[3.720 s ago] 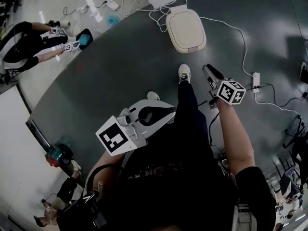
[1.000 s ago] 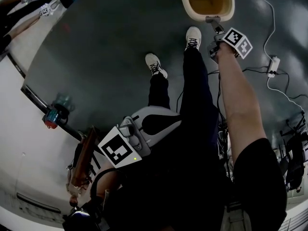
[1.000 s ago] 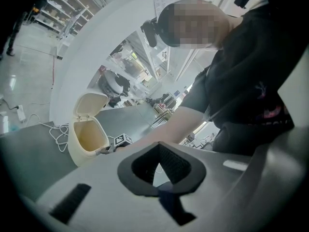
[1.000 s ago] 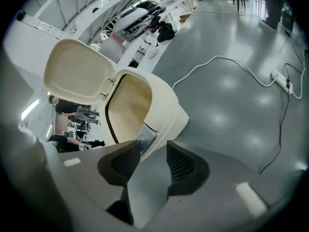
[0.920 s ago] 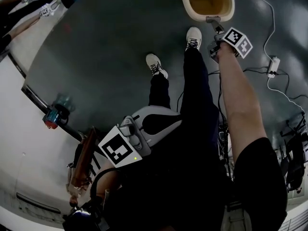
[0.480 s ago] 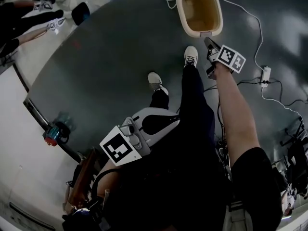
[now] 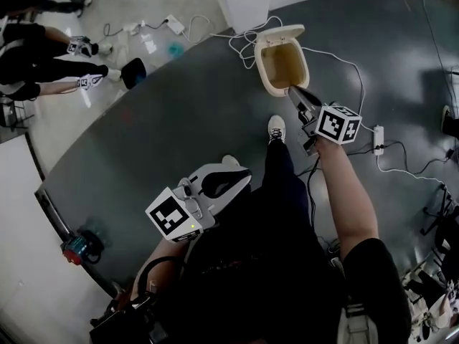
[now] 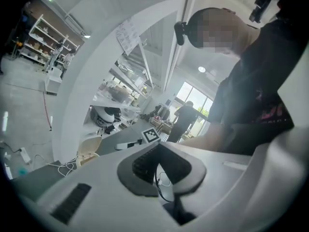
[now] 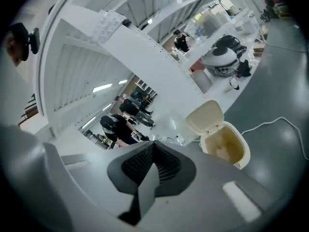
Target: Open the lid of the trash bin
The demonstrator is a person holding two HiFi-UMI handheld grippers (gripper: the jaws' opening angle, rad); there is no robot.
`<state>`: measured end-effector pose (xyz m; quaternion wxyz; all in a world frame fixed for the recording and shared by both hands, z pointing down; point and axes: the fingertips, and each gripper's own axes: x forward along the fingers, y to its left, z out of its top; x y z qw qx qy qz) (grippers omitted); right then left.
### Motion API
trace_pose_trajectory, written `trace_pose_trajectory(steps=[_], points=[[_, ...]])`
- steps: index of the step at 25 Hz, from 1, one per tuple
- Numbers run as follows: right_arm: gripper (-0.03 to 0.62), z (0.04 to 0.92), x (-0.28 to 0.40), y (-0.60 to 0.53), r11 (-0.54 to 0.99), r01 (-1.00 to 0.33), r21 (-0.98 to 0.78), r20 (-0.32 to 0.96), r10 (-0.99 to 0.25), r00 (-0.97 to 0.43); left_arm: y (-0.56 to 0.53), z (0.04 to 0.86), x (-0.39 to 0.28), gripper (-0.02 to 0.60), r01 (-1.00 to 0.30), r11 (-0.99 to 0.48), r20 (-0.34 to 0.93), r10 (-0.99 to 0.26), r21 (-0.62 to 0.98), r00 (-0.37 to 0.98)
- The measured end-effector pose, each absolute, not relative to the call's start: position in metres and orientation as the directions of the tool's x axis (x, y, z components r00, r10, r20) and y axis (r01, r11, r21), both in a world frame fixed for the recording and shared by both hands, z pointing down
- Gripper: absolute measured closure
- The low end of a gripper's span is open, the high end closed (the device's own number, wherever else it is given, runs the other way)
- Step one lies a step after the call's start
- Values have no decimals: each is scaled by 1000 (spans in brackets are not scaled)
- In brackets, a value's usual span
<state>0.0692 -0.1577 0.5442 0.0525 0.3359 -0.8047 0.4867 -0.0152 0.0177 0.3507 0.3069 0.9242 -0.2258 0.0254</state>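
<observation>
Cream plastic trash bin (image 7: pixel 283 64) is seen on the dark grey floor (image 7: pixel 179 106). Its lid (image 7: pixel 280 32) is already swung up and stands at the bin's far edge. The inside is exposed and looks empty, so the task is judged done or all but done.

The right gripper (image 7: pixel 292 92) is held on the near side of the bin, by its front rim. In the right gripper view the bin is seen below and apart, so no contact is read. Its jaws are clenched together and nothing is caught between them. The left gripper (image 7: pixel 242 175) is kept well back from the bin, close to the person's body. Its tips are seen pressed together too, and nothing is gripped.

Risks from here, as judged:
- The lid could be dropped shut. It is propped only by its hinge, and whether it is locked open cannot be told. A knock on the rim by the right gripper would be enough.
- The bin looks light, so it could be shoved or tipped if the near rim is clipped.
- A white cable (image 7: pixel 242 38) is looped beside the bin's left side. The bin could be dragged if that cable is snagged.
- A shoe (image 7: pixel 275 127) is planted just in front of the bin. A step forward could be landed on its base, where a pedal may sit.
</observation>
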Motion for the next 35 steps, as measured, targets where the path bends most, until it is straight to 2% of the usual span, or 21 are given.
trace_pose_trajectory(steps=[7,16,23,35], points=[[592,408,33,-103,508,-514,-691,265,-484,-834,32,307,-39,578,-385,-718,73,-425,580,902],[591,279,-4,-10,665,-410,-624,104,-449,-887,65,257,-51,578,-386,-767,13,-442,512,897],[589,239,-26,65,751,-392,-532,68,-423,-903,92,238,-67,578,-383,-774,-37,-463,503,886],[589,207,-28,145,770,-399,-498,-14,-468,-884,133,207,-72,578,-340,-807,-91,-433,483,897]])
